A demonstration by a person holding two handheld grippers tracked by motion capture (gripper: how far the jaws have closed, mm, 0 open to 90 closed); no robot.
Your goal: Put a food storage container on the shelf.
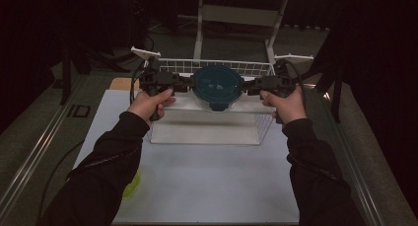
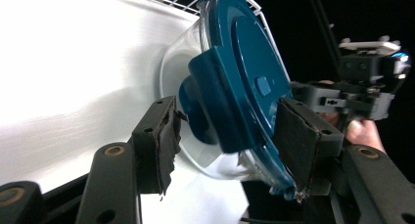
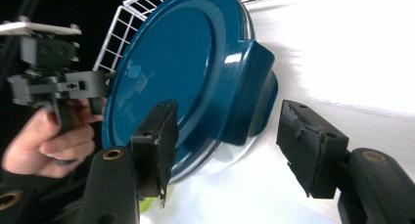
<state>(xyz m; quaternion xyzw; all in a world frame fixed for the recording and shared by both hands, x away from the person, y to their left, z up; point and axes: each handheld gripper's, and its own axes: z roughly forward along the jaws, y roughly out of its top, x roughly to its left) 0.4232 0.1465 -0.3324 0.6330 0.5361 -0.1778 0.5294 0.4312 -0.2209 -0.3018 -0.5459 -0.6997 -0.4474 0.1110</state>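
While both of our hands hover over the far half of the desk (image 1: 197, 186), we count one desk, one wire basket, one white tray, one lidded container and two tools. The desk is the largest thing: a flat, pale, matte sheet with a metal rail along each side. On it stands the wire basket (image 1: 231, 67), a white grid of thin rods, and the white tray (image 1: 207, 132), a smooth rectangular slab whose long side runs across the desk.

The container (image 1: 217, 88) sits between the two tools, just in front of the basket's far wall. It is round, so it has no long axis; its lid faces up, and its one dark-blue clasp points toward us. The body is clear and glassy, the lid glossy dark-blue plastic with a raised rim.

The left tool (image 1: 185, 83) has its two black jaws spread about halfway, one on either side of the container's edge; in the left gripper view (image 2: 225, 136) the worn, torn pads stand just off the lid and the clear wall. The right tool (image 1: 251, 86) is likewise partly open, and in the right gripper view (image 3: 225, 145) one pad lies near the lid while the other is well clear.
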